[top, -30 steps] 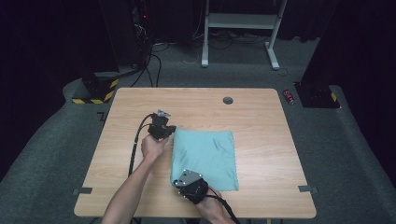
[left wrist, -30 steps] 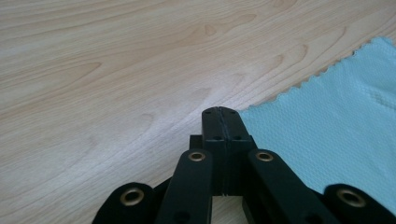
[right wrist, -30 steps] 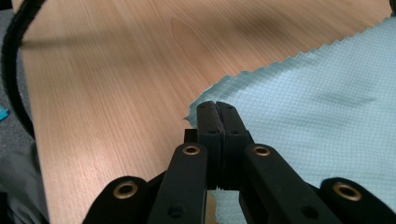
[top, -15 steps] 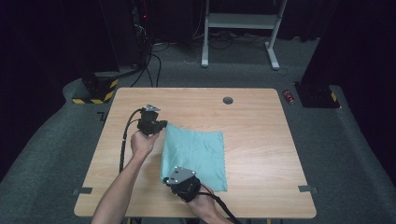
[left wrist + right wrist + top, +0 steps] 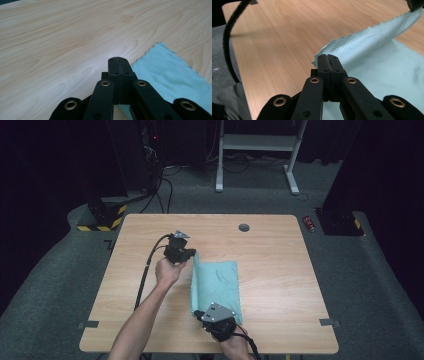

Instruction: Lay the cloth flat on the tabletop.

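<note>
On table point(image 5: 280, 270): both grippers' jaws pressed together, each pinching teal cloth point(image 5: 220, 282) edge, lifted.

The person's left forearm point(image 5: 145, 320) reaches up from the bottom edge of the high view, its hand point(image 5: 167, 271) wrapped around the body of the left gripper point(image 5: 192, 256), whose cable loops back along the arm. Its jaws are pressed together (no gap shows between them in the left gripper view). The right gripper point(image 5: 197, 314) sits low and near the person, its grey plate on top, held from behind by the right hand point(image 5: 235, 347), jaws likewise closed tight.
</note>
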